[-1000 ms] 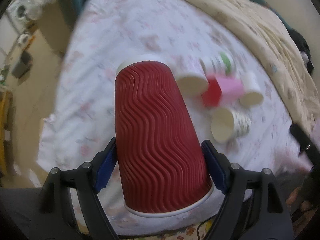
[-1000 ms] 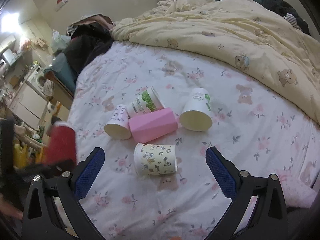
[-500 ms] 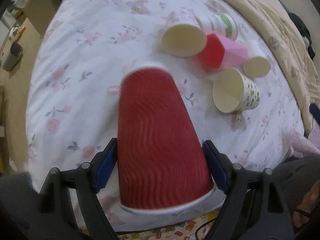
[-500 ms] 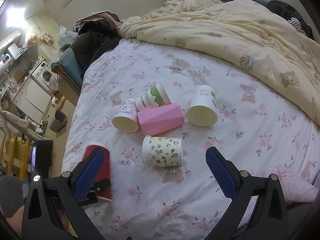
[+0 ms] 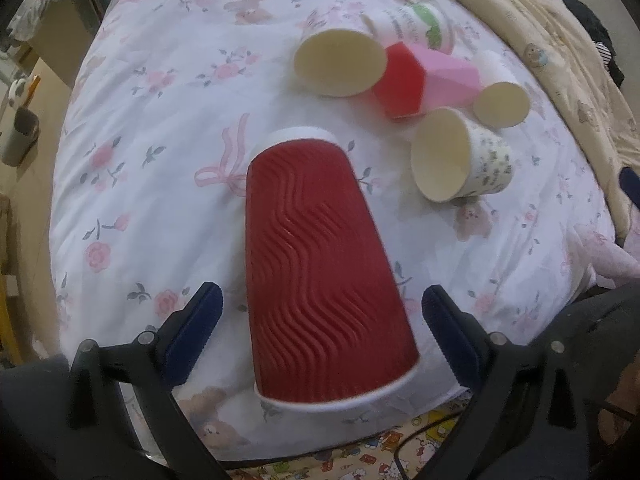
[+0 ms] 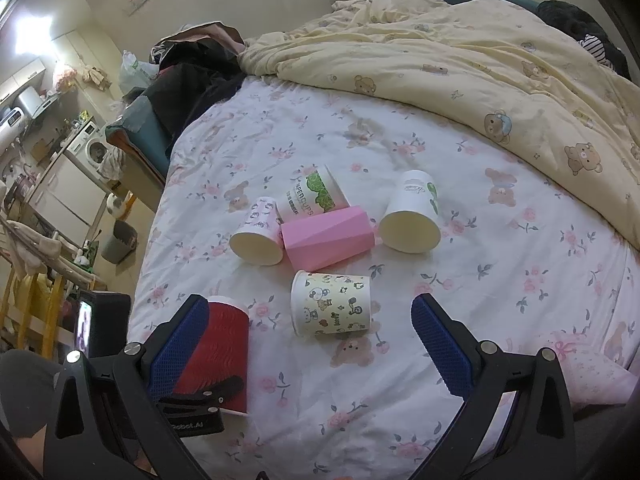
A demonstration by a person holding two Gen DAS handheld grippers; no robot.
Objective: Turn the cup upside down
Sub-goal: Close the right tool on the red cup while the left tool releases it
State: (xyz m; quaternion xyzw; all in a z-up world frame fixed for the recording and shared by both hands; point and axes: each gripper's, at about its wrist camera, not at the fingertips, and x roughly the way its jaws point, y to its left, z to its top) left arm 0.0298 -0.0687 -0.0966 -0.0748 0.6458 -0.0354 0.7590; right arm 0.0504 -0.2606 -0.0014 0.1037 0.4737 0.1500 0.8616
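1 red cup [image 5: 320,280] upside down on bed [image 5: 160,128] | left gripper [image 5: 320,328] spread wide around it, not touching | right gripper [image 6: 308,340] wide open, empty | beyond red cup: 4 paper cups on their sides, 1 pink cup [image 6: 326,236]

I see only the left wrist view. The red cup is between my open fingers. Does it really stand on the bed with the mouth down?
Observer: Yes. In the right wrist view the red cup stands on the bed, white base up and rim down.
Operator: Thank you. Does the right gripper hold something?
Observer: No. The right gripper is open and empty.
Operator: What is in front of it?
Observer: The cartoon cup lies on its side there, with its mouth towards the red cup.
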